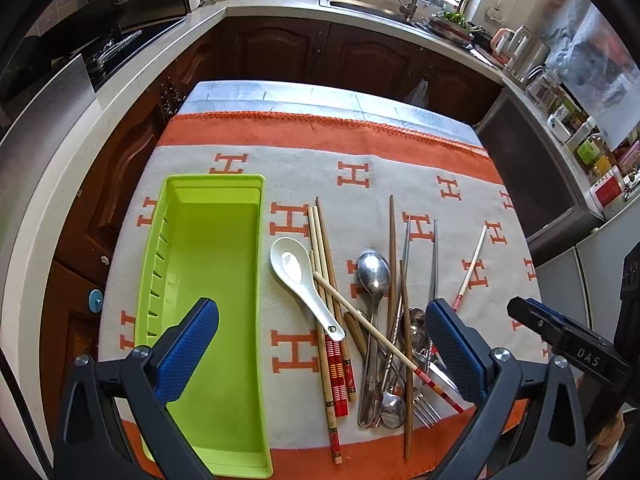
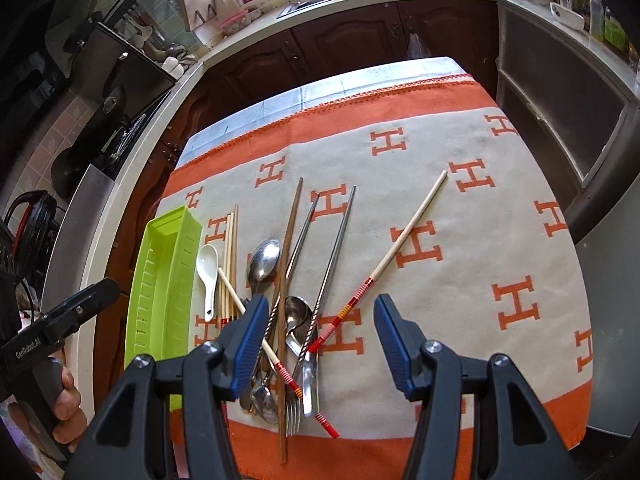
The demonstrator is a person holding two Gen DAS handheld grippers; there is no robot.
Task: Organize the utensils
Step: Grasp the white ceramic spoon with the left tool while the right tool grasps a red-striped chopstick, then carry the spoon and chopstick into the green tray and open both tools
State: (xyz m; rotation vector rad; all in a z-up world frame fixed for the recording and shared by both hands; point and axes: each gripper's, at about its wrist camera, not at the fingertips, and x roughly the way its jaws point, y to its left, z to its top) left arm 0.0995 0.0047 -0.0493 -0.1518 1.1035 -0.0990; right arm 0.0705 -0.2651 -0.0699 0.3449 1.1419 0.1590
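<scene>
Your left gripper [image 1: 322, 344] hangs with its jaws spread wide and nothing between them, over the near edge of the tabletop; its left pad sits above the green tray [image 1: 208, 320] and its right pad above the heap of metal cutlery [image 1: 384, 360]. Between those pads lie the white ceramic spoon [image 1: 304, 280], bowl away from you, and the bundle of wooden chopsticks [image 1: 326, 300] just right of the tray's long wall. Your right gripper [image 2: 320, 340] is likewise wide open and holds nothing, hovering over the same near edge; the red-banded chopstick [image 2: 396, 248] runs diagonally up from between its pads toward the far right corner of the orange-bordered cloth [image 2: 480, 200]. Two steel chopsticks [image 2: 336, 248] and a dark wooden chopstick [image 2: 292, 224] cross the large steel spoon [image 2: 262, 264] near its left pad.
</scene>
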